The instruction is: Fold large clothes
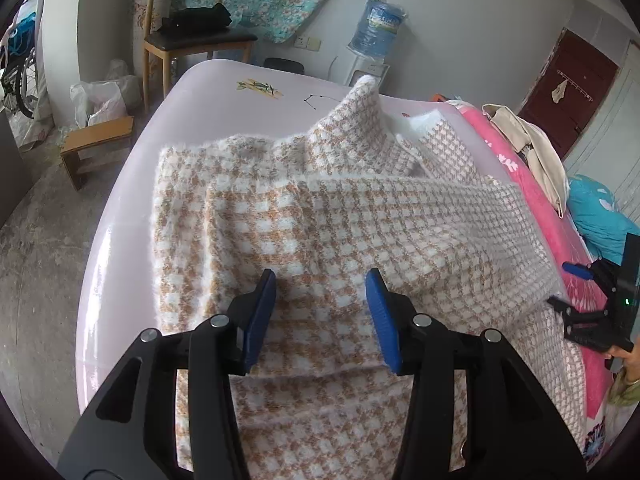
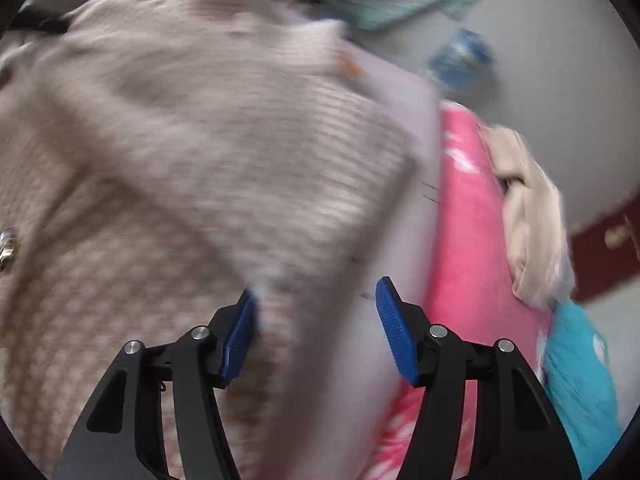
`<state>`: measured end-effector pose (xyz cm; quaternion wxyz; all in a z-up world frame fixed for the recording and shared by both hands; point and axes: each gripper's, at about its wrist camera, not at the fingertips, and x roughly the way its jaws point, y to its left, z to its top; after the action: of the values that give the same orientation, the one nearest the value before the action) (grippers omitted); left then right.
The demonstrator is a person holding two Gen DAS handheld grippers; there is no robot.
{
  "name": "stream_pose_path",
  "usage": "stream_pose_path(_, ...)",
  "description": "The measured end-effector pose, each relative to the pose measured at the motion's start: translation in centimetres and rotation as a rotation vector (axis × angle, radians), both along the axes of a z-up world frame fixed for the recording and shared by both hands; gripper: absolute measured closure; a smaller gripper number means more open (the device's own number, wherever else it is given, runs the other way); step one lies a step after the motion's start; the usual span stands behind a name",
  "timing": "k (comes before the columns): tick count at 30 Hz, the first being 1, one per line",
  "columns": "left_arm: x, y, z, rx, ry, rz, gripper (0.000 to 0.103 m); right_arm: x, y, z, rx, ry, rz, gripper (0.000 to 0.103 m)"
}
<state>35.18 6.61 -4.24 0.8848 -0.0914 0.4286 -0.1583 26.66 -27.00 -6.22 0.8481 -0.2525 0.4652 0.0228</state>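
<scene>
Knitwear — a fuzzy tan-and-white checked garment (image 1: 320, 216) — lies partly folded on the pale lilac counter (image 1: 120, 208), its long axis running from the camera toward the far edge, one corner peaked up there. Only the left view shows it sharply; the right view is motion-blurred. The left hand-held gripper (image 1: 322, 276) hovers spread over the fabric — the right hand-held gripper (image 2: 316, 292) likewise gapes, holding nothing.

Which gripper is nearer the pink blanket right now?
Right. The right gripper hangs open at the sweater's edge beside the pink blanket; the left gripper sits open over the sweater's middle, farther from it.
</scene>
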Motion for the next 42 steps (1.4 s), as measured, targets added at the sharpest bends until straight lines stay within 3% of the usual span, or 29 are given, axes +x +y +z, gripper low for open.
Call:
stream_pose_path(2, -0.1, -0.1, -0.1, -0.008, 0.001, -0.003, 0.058, 0.2, -2.4, 0.9, 0.153, 0.007, -0.082, 0.045)
stream_pose_path(4, -0.1, -0.3, -0.3, -0.028, 0.007, -0.021, 0.058, 0.1, -4.1, 1.1, 0.214, -0.007, -0.143, 0.045)
stream_pose_path(8, -0.1, -1.0, -0.5, -0.020, 0.005, -0.038, 0.058, -0.1, -4.1, -0.1, 0.176, -0.024, -0.180, 0.045)
stream_pose_path(12, -0.3, -1.3, -0.6, -0.017, 0.006, -0.044, 0.058, -0.2, -5.2, -0.5, 0.233, -0.029, -0.239, 0.045)
stream_pose_path(14, -0.4, -1.4, -0.6, -0.009, 0.003, -0.049, 0.058, -0.2, -5.3, -0.9, 0.216, -0.041, -0.250, 0.036)
stream_pose_path(18, -0.5, -1.0, -0.6, -0.015, 0.000, -0.054, 0.058, -0.6, -4.7, 0.2, 0.202, -0.003, -0.195, 0.035)
stream_pose_path(21, -0.6, -0.3, -0.2, -0.029, -0.006, -0.051, 0.058, -1.8, -3.6, 3.0, 0.224, 0.000, -0.100, 0.033)
stream_pose_path(25, -0.3, -0.1, -0.1, -0.006, -0.016, -0.047, 0.058, -0.9, -3.1, 7.0, 0.414, -0.049, -0.001, 0.033)
stream_pose_path(27, 0.0, -0.1, -0.2, 0.002, -0.016, -0.038, 0.058, 0.8, -2.5, 7.3, 0.459, -0.059, -0.004, 0.033)
stream_pose_path(31, 0.1, 0.0, -0.6, -0.001, -0.016, -0.017, 0.058, 6.5, -1.5, 4.3, 0.555, -0.005, -0.052, 0.051)
stream_pose_path(35, 0.0, 0.0, -0.8, 0.010, -0.023, -0.021, 0.060, 10.5, -2.8, -0.3, 0.541, 0.085, -0.158, 0.061)
stream_pose_path(37, 0.1, 0.1, -0.7, 0.012, -0.021, -0.029, 0.060, 10.8, -3.4, -0.2, 0.581, 0.094, -0.171, 0.064)
stream_pose_path(42, 0.7, 0.7, 1.9, -0.016, -0.087, -0.025, 0.059, 10.8, -2.8, 2.1, 0.538, 0.033, -0.175, 0.065)
